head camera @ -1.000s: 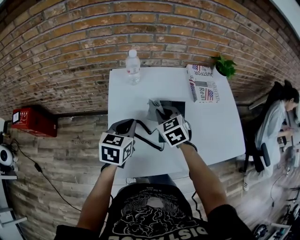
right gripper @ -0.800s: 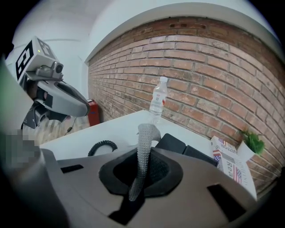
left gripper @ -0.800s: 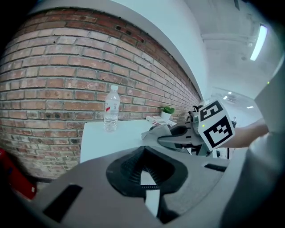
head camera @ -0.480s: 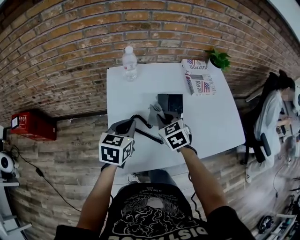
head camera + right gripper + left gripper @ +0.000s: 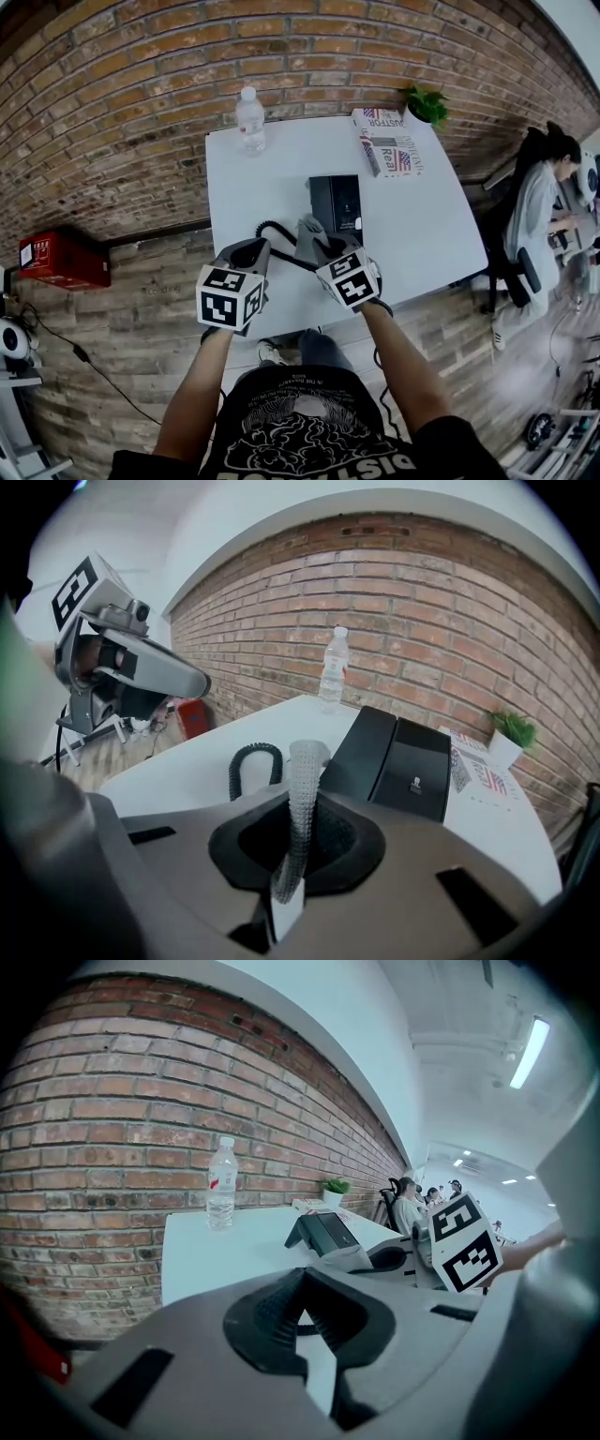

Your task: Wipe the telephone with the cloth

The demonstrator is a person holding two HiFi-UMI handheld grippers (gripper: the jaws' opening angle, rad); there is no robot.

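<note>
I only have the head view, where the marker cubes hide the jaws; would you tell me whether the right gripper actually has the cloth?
Observer: Yes; its own view shows the right gripper shut on the cloth, a grey strip standing up between its jaws.
Operator: And the left one?
Observer: The left gripper is shut with nothing in it.
Operator: Is the cloth touching the telephone?
Observer: Its tip shows just left of the telephone; contact I can't confirm.

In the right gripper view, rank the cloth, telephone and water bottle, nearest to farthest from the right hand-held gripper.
1. Cloth, pinched between its jaws.
2. Telephone, just ahead, slightly right.
3. Water bottle, far back, left of the telephone.
</note>
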